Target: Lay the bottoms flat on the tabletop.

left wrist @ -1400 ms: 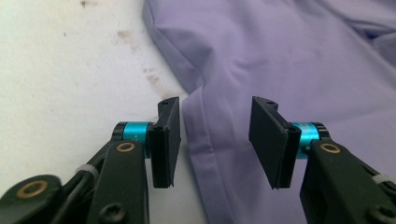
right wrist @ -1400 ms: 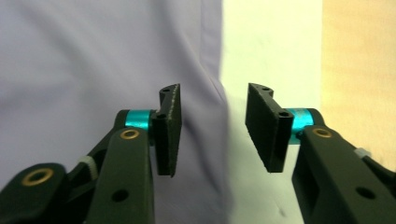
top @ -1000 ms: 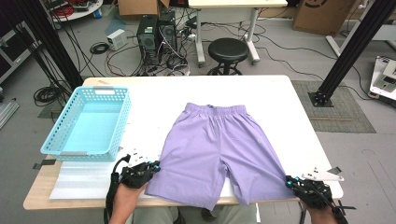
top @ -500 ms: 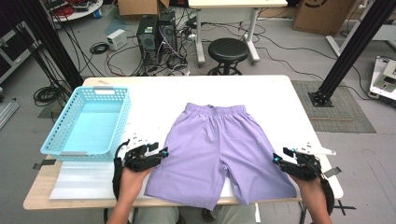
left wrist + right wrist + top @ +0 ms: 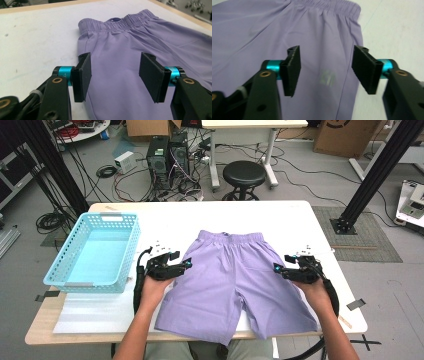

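Purple shorts [image 5: 235, 280] lie flat on the white table [image 5: 165, 217], waistband [image 5: 120, 21] at the far side and legs toward the person. My left gripper [image 5: 187, 264] hovers over the shorts' left side seam, below the waistband. Its jaws have just been opening and now stand open [image 5: 115, 63], with nothing between the pads and fabric beneath them. My right gripper [image 5: 276, 269] hovers over the right side seam. Its jaws have also just been opening and are open [image 5: 325, 61], empty, above the cloth and a faint printed mark [image 5: 326, 77].
A light blue plastic basket [image 5: 65, 275] stands empty on the table's left side. A white foam sheet [image 5: 95, 312] lies at the front left, under the shorts' leg. A black stool [image 5: 244, 172] and cables are on the floor beyond the table.
Both hands moved away from the leg hems, up along the shorts' sides toward the waistband. Both grippers went from shut to open.
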